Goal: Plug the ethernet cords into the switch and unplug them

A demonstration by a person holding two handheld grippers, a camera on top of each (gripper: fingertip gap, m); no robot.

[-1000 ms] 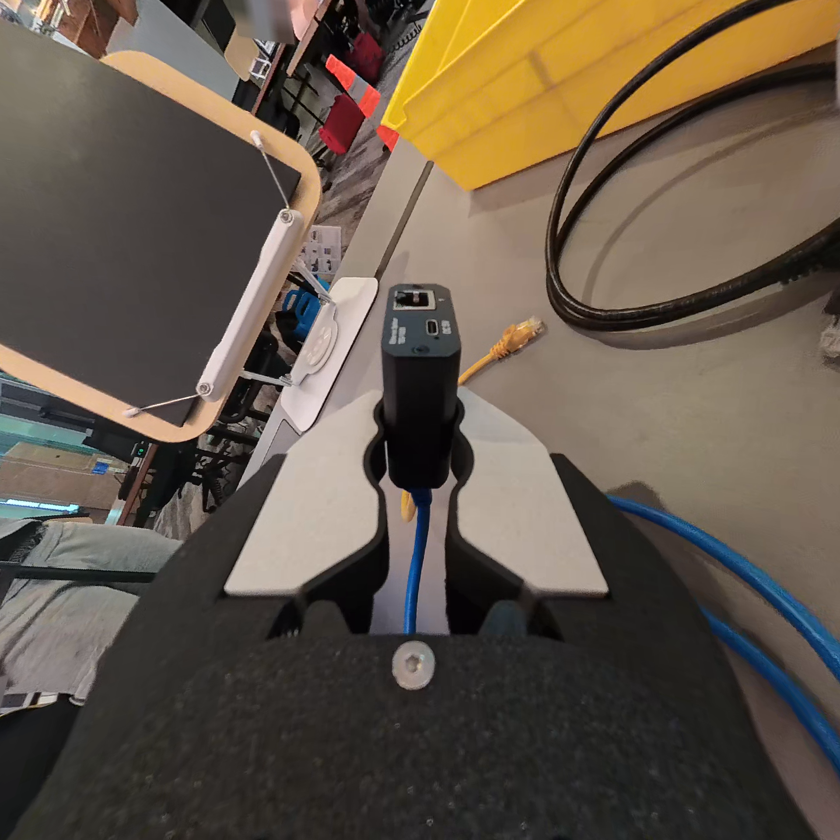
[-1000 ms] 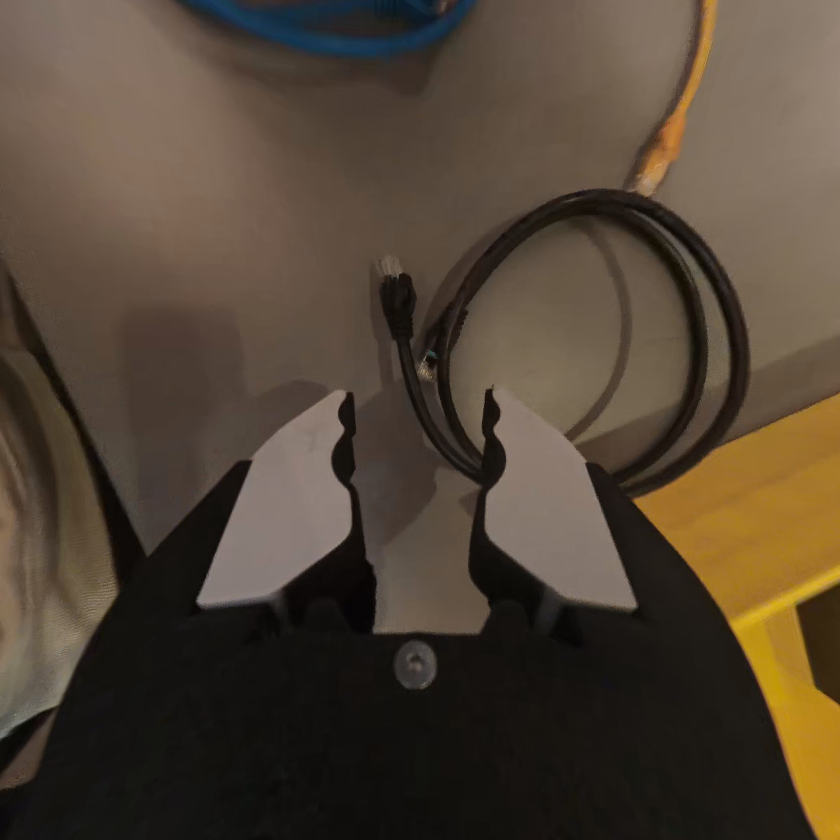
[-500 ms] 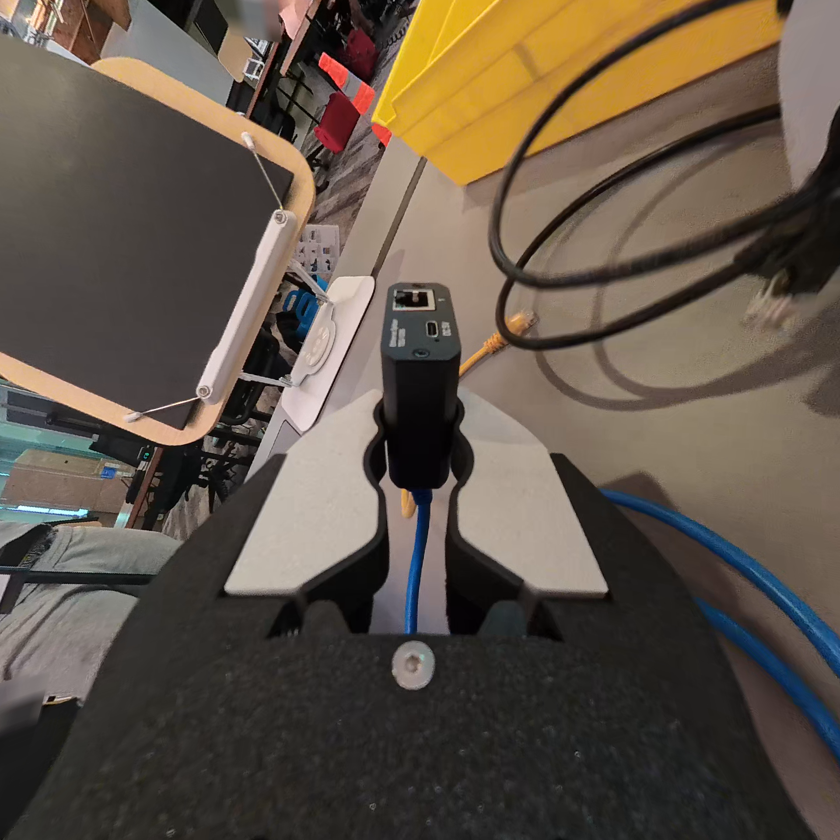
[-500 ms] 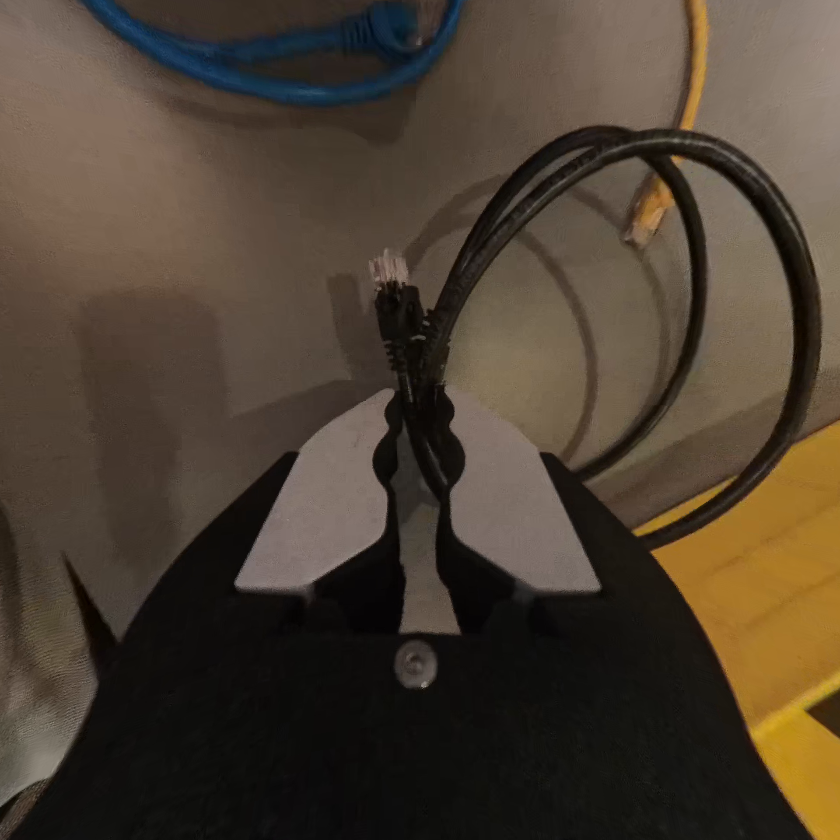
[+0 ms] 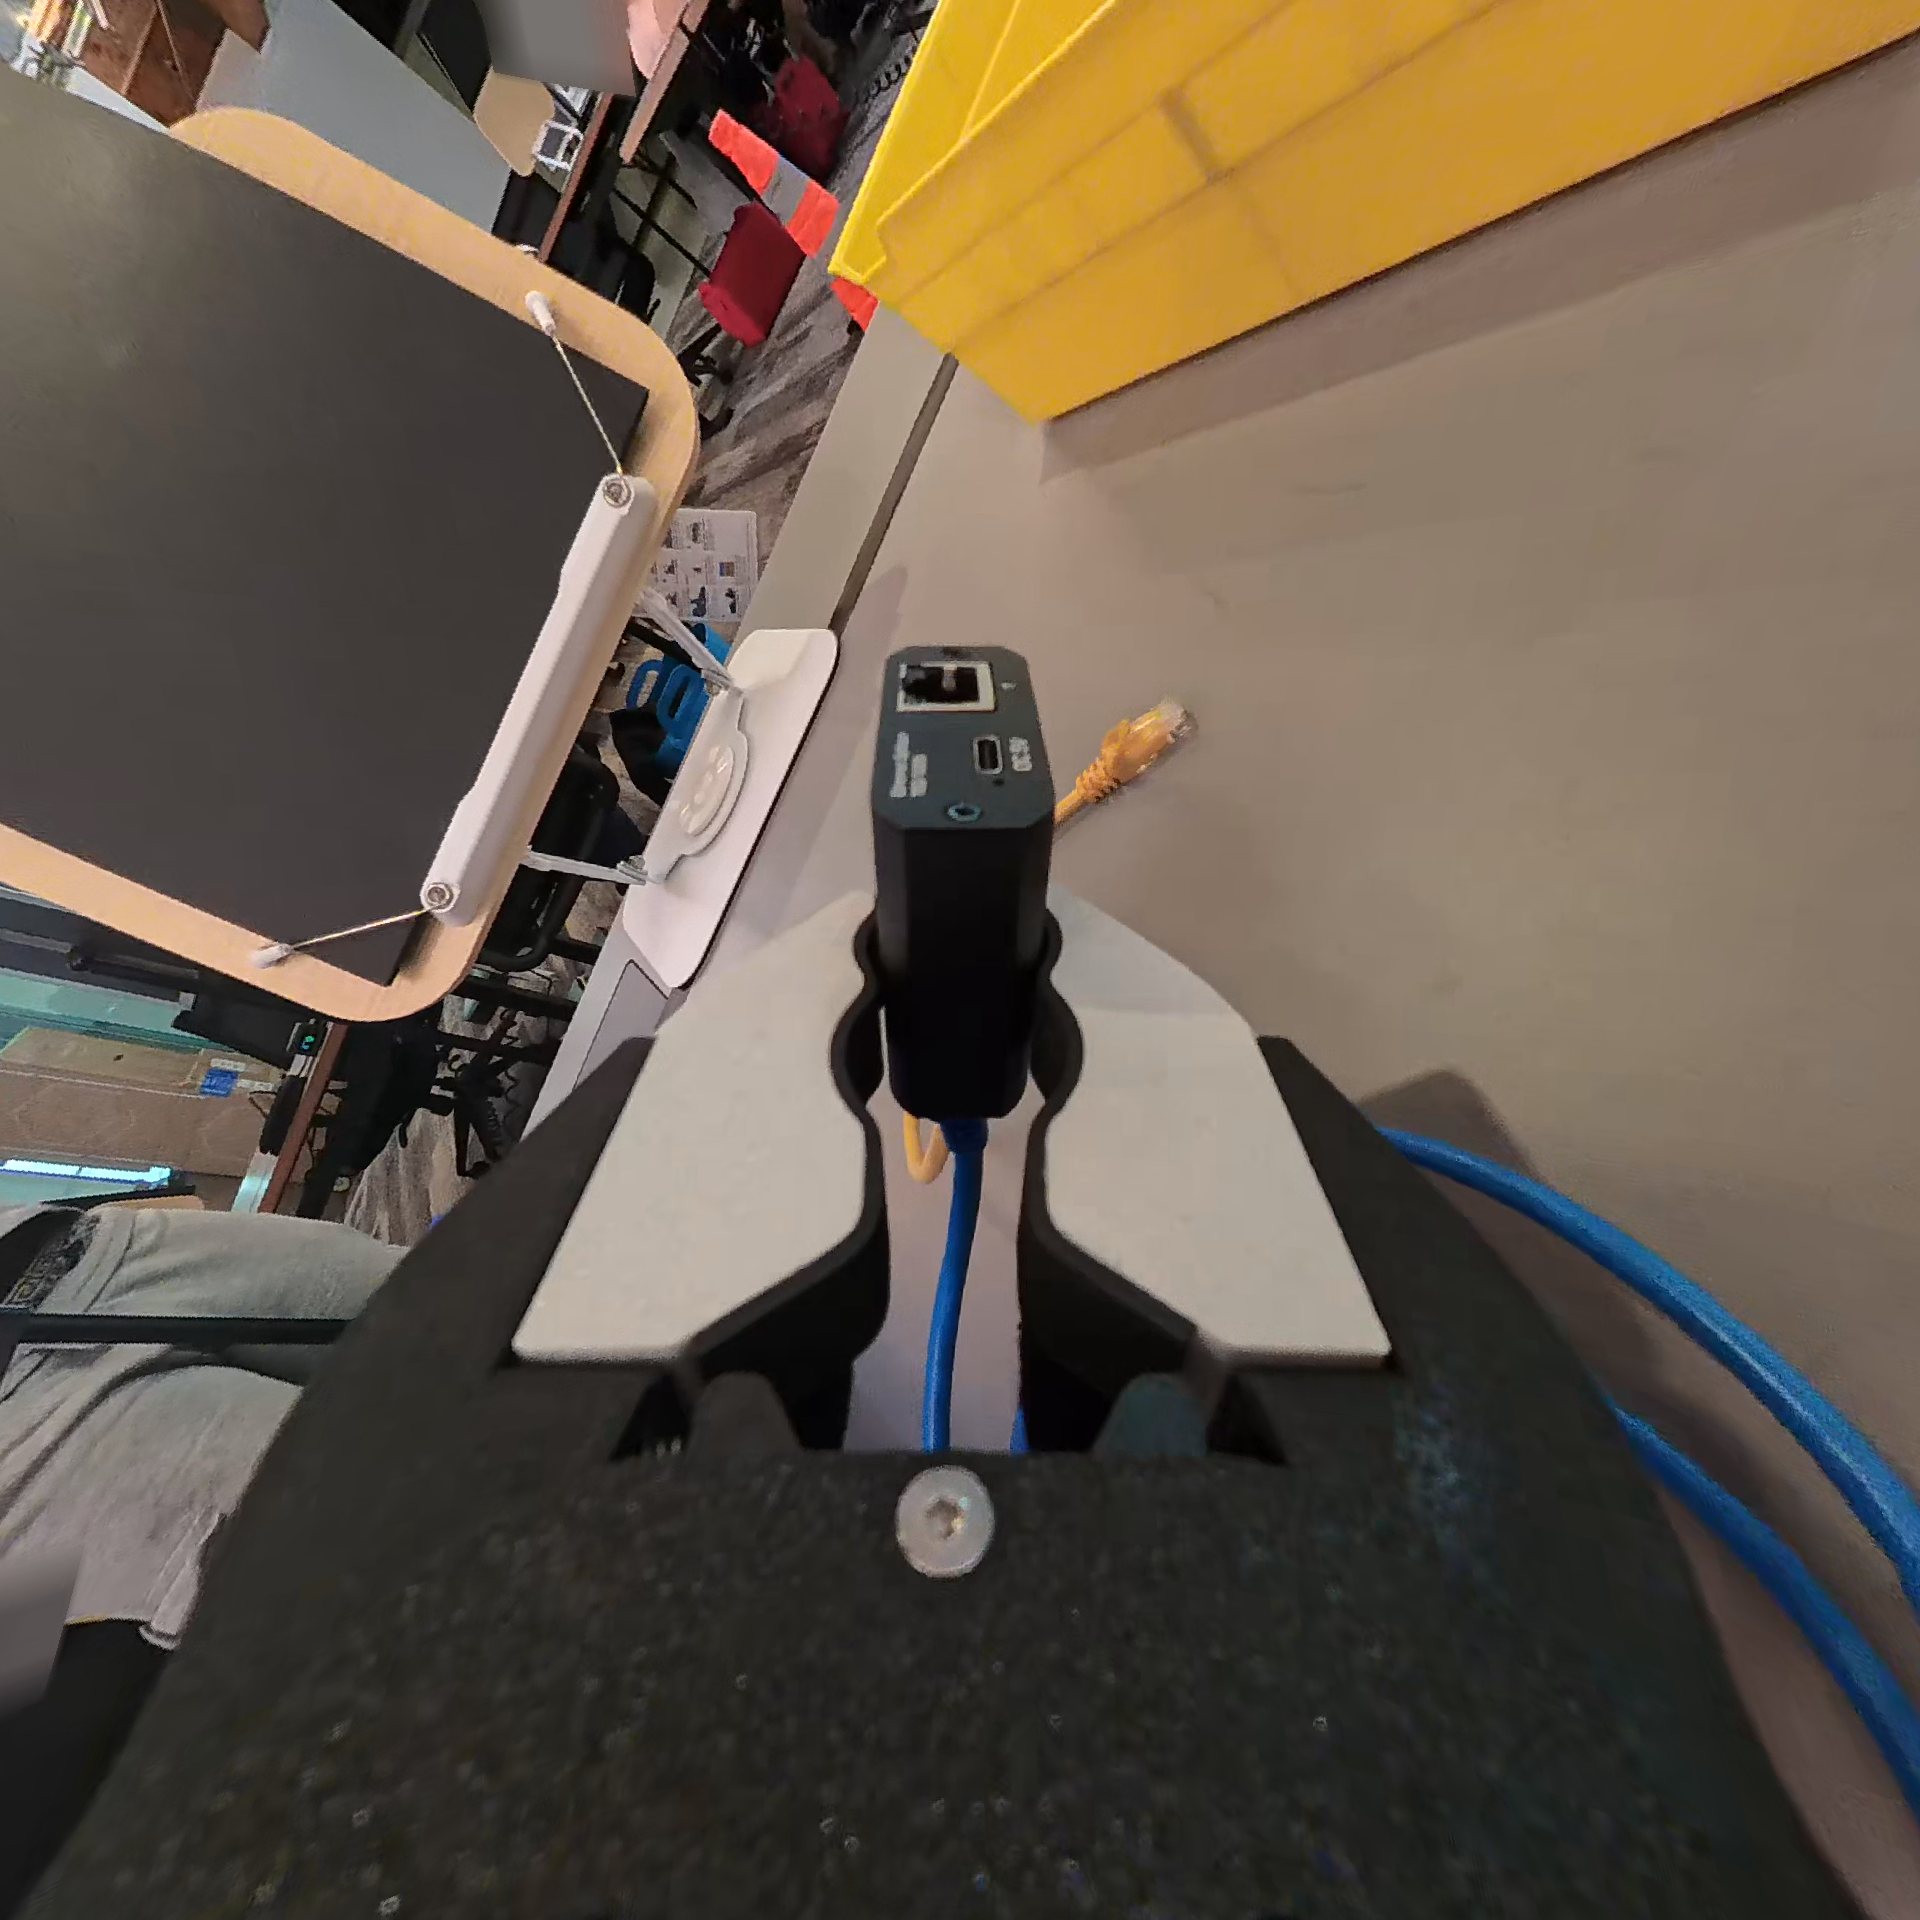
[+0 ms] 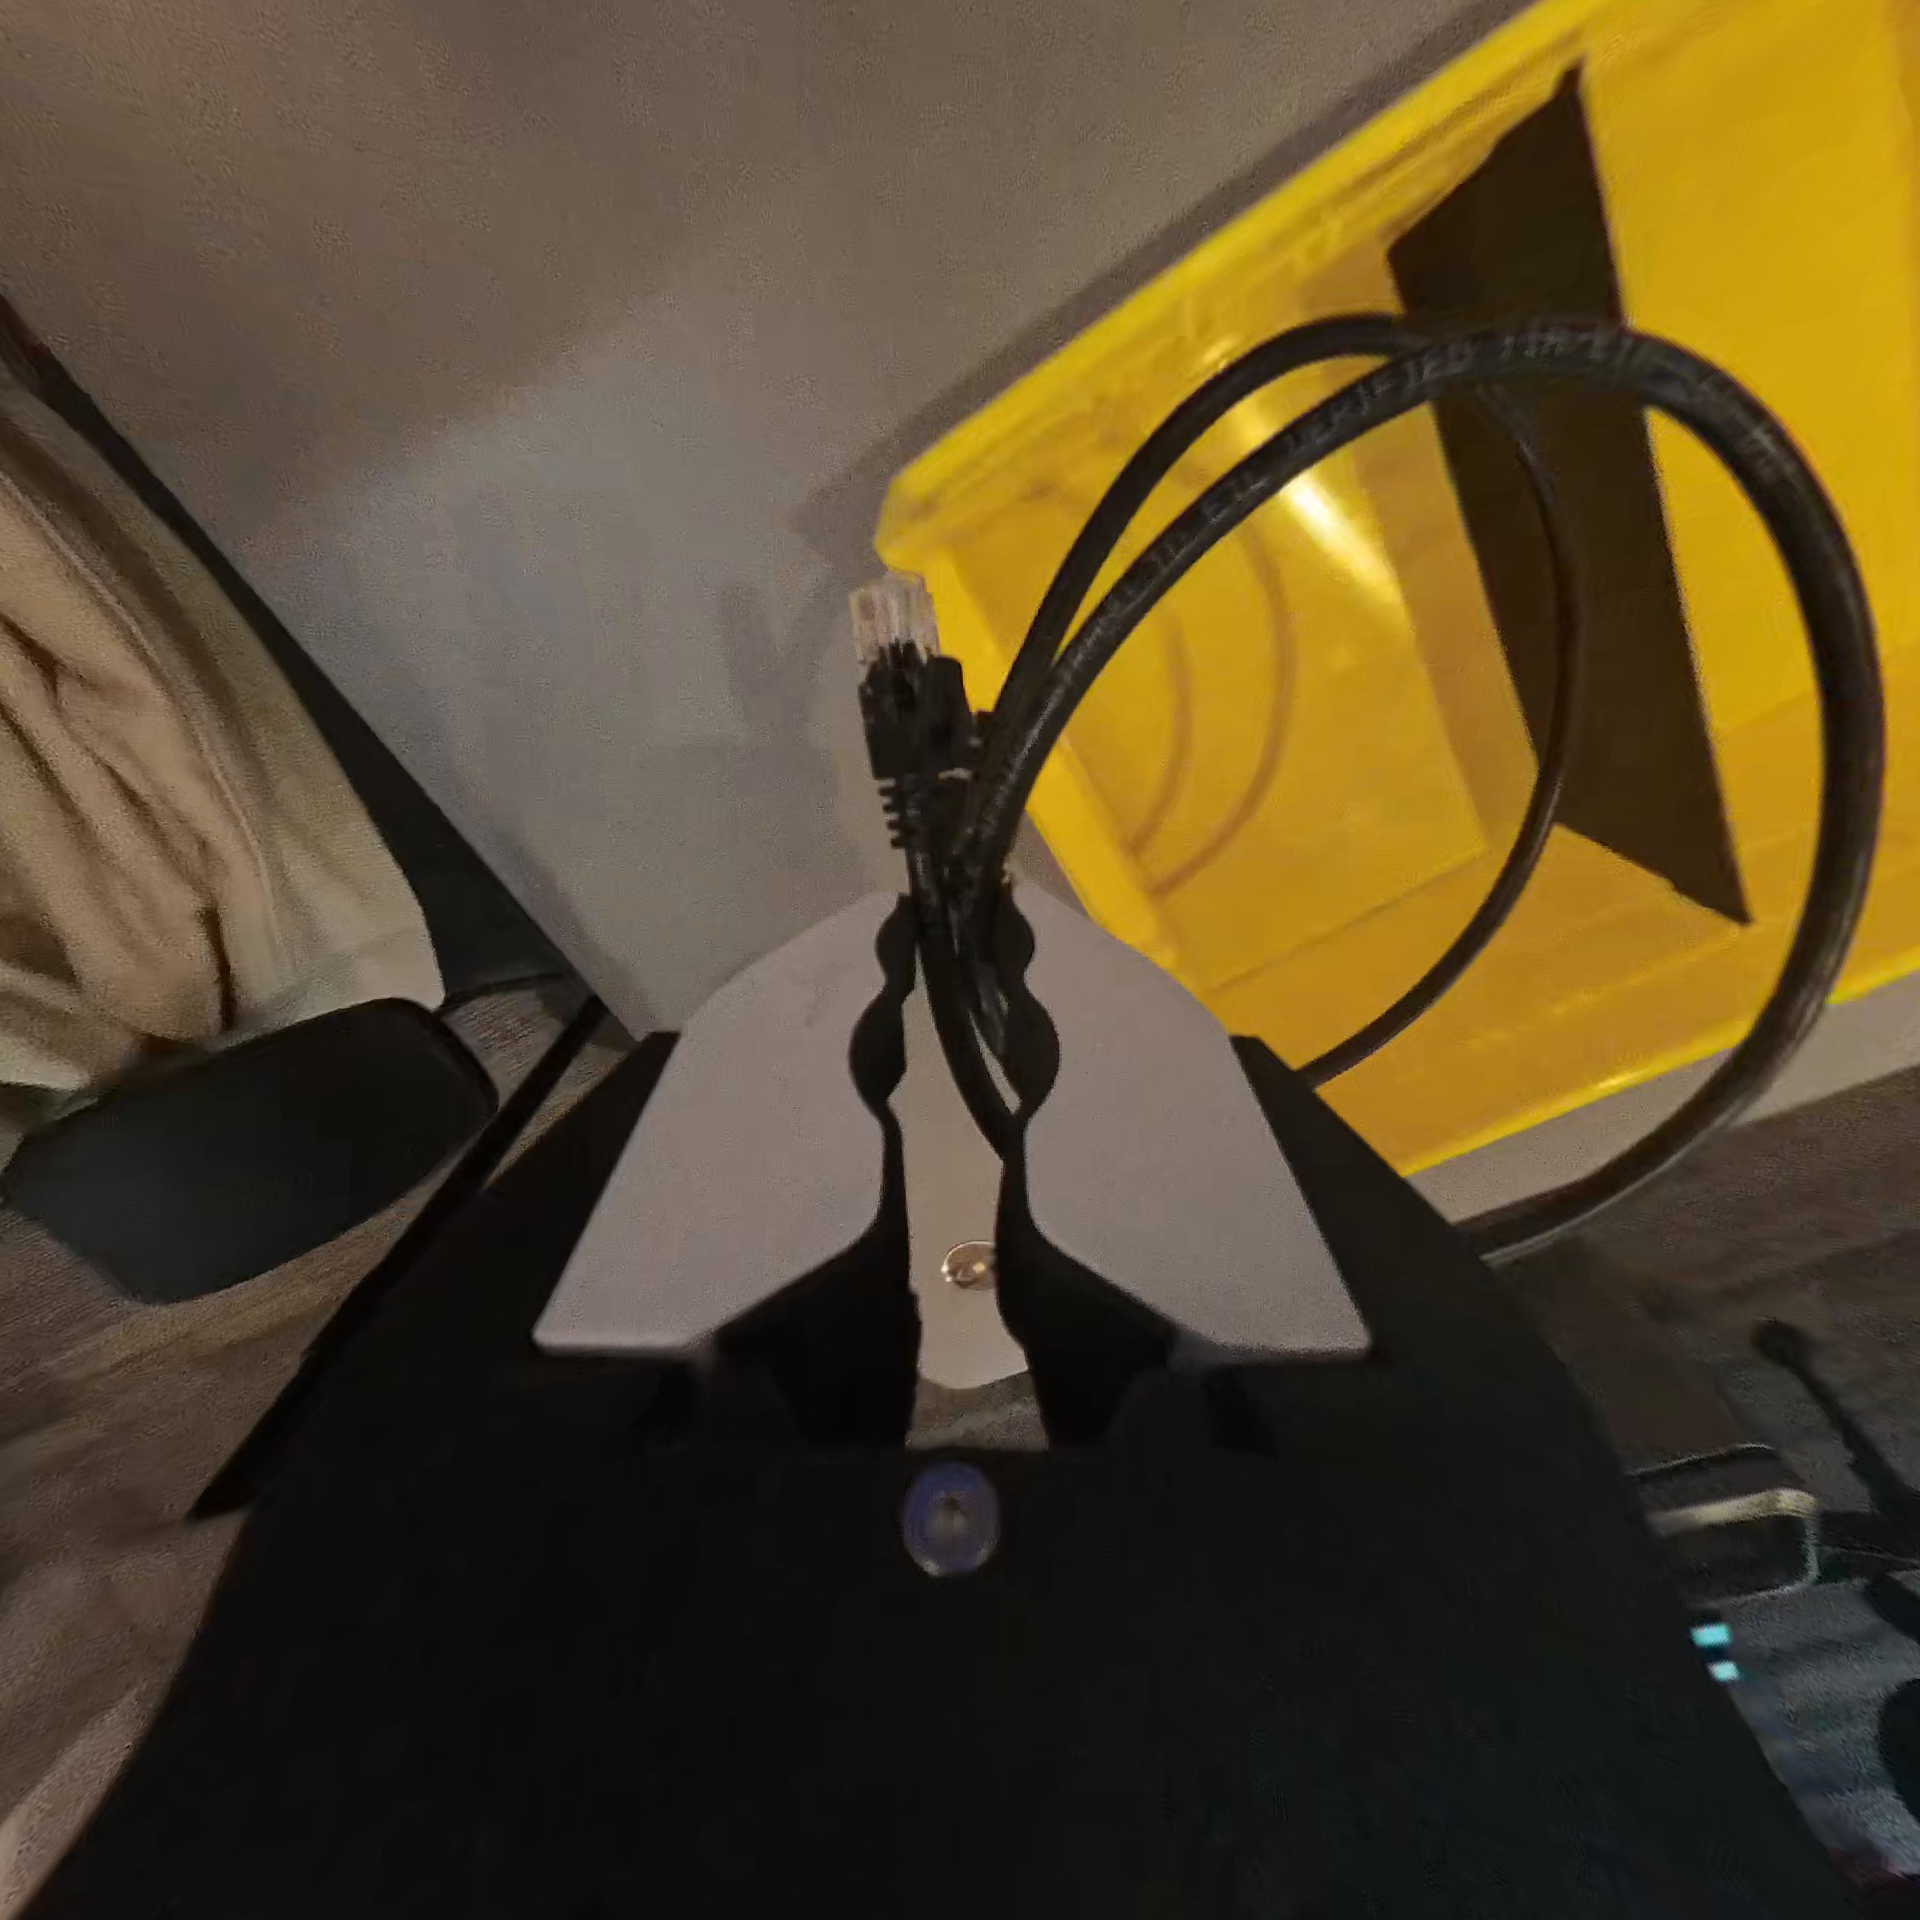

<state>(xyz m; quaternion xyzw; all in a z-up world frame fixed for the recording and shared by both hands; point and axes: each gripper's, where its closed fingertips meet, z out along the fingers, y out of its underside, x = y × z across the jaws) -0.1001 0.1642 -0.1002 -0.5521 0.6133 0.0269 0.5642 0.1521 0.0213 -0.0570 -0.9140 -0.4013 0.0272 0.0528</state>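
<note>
The left gripper [image 5: 958, 1023] has its jaws clenched on the switch [image 5: 958, 862] — a small black box held lengthwise, its far end face turned toward the camera. That face carries one open network port at the top, a small slot port below it and a round jack at the bottom edge. A blue cord [image 5: 951, 1299] leaves the near end of the switch and runs back between the jaws; more blue loops lie on the grey desk [image 5: 1455, 675] at the right. A yellow cord end [image 5: 1127, 753] rests on the desk just right of the switch, its plug free. Yellow bins [image 5: 1299, 177] stand on the desk at the far right.

The right gripper [image 6: 951, 925] has its jaws clenched on the black cord [image 6: 1714, 499], gripping two strands together just behind the plug [image 6: 891, 623]. The clear plug points away from the camera, connected to nothing. The rest of the black cord arcs in a double loop to the right, in front of a yellow bin [image 6: 1299, 831] — held in the air. The switch is not visible in the right wrist view.
</note>
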